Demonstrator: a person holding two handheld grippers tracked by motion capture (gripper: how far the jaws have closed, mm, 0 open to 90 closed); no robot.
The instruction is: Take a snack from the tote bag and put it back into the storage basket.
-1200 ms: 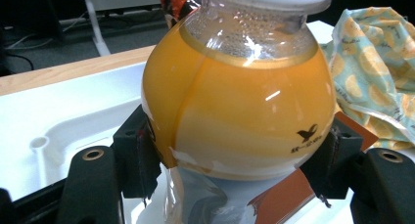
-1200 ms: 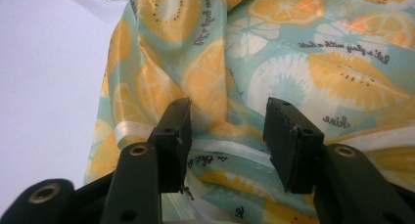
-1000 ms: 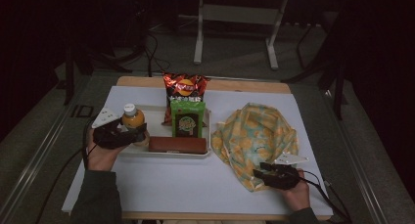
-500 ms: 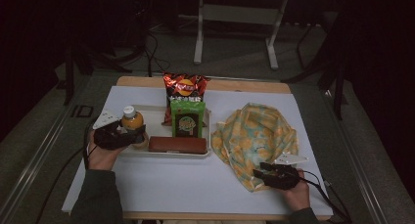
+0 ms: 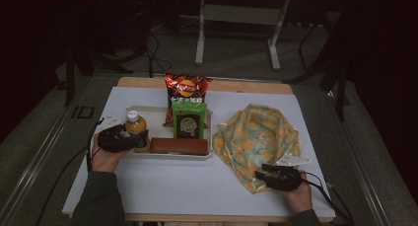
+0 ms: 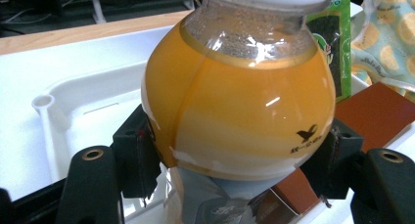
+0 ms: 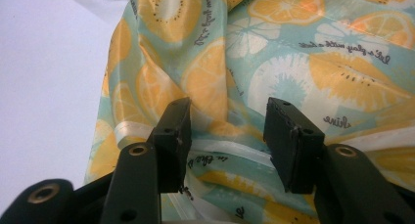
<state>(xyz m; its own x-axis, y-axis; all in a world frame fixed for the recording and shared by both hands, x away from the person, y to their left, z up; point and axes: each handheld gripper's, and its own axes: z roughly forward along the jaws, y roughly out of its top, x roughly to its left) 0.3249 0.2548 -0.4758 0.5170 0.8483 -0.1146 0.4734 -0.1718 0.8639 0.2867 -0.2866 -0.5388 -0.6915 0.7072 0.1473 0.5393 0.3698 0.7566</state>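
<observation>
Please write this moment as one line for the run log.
left gripper: shut on juice bottle, over white tray | right gripper: open, over fruit-print bag

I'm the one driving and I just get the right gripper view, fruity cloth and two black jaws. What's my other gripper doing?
Observer: The left gripper has its jaws closed on the sides of a round juice bottle full of orange drink.
Operator: Where's the bottle?
Observer: Upright at the left end of a white tray; I can't tell if it touches down.
Operator: What's next to it?
Observer: A green packet stands in the tray, to the bottle's right in the high view.
</observation>
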